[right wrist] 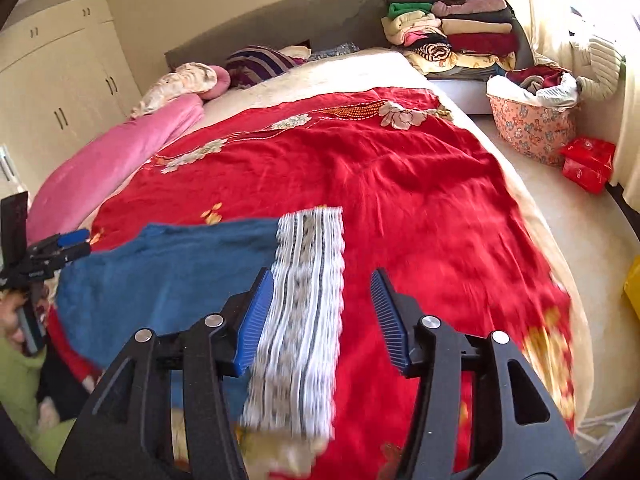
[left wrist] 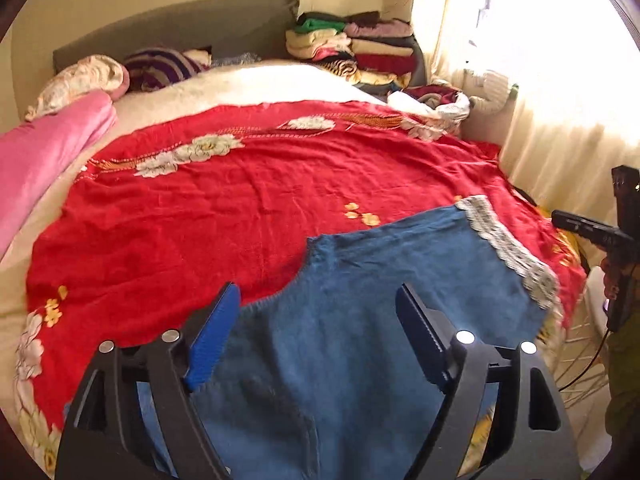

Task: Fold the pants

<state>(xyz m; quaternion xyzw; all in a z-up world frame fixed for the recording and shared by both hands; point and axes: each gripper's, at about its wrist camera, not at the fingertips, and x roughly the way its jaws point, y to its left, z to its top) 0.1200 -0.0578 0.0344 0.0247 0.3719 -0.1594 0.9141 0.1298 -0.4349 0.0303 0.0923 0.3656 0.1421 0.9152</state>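
Blue pants (left wrist: 380, 300) with a grey-white knitted waistband (left wrist: 508, 248) lie flat on the red bedspread (left wrist: 240, 200) near the bed's front edge. My left gripper (left wrist: 320, 312) is open, hovering just above the blue fabric at the crotch and leg area. In the right wrist view the pants (right wrist: 172, 264) lie at the left and the waistband (right wrist: 304, 300) runs between my right gripper's (right wrist: 320, 300) open fingers. Neither gripper holds cloth. The right gripper also shows at the left view's right edge (left wrist: 588, 228), and the left gripper at the right view's left edge (right wrist: 64, 246).
A pink rolled blanket (left wrist: 52, 148) and pillows (left wrist: 160, 64) lie at the bed's left and head. Stacks of folded clothes (right wrist: 452, 36) sit at the far right corner. A patterned laundry basket (right wrist: 532, 120) and a red package (right wrist: 588, 164) stand on the floor at the right.
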